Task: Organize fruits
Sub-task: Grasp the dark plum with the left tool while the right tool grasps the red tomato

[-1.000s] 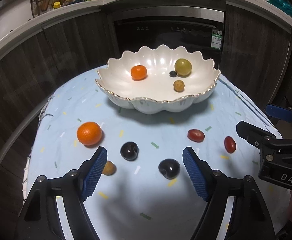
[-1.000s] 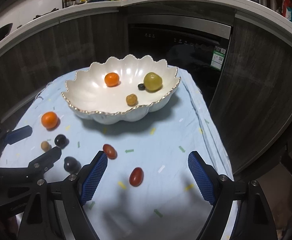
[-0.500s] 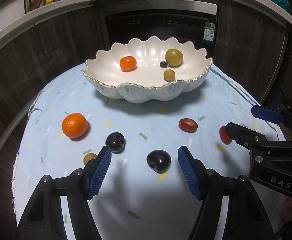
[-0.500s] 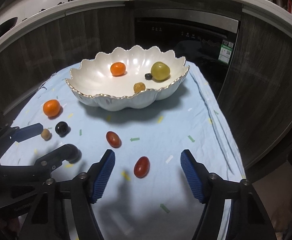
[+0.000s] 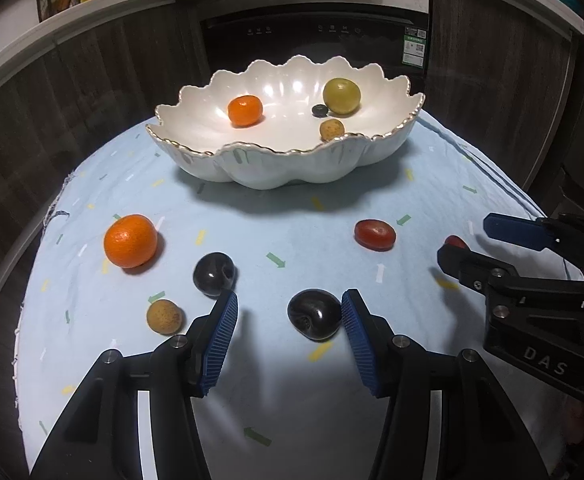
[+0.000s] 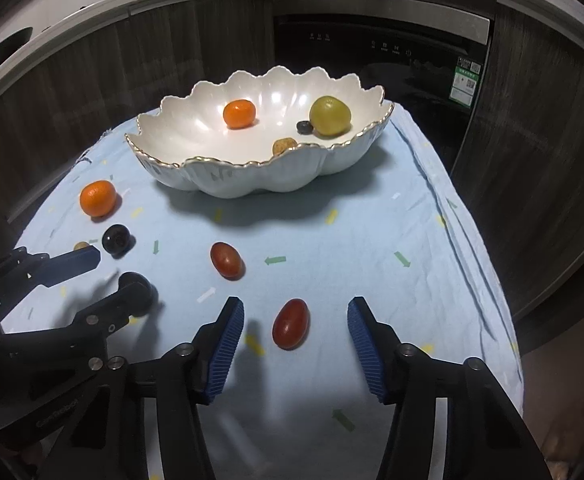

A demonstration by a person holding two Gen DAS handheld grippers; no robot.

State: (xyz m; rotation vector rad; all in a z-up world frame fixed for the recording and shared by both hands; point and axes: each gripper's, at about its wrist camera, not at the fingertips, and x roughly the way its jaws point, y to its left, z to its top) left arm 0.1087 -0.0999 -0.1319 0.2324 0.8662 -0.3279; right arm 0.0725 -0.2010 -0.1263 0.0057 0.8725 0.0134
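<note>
Now both your grippers are in the pick-up step, each set over one loose fruit on the blue cloth [image 5: 292, 400], with the white bowl [image 5: 276, 172] at twelve o'clock. Your left gripper [image 5: 290, 320] stands spread, its jaws having just been closing; the dark plum [image 5: 313, 314] lies between them, touching or nearly touching the pad at three o'clock and clear of the one at nine o'clock. Your right gripper [image 6: 295, 328] is likewise spread, its jaws just closing, with the red tomato [image 6: 290, 323] between them, apart from both pads. Next move, as judged: close each pair gently until both pads bear, then lift toward the bowl. Round fruit may roll aside if one pad arrives first. A second plum [image 5: 214, 273], an orange [image 5: 130, 241], and another tomato [image 5: 374, 234] remain outside.
</note>
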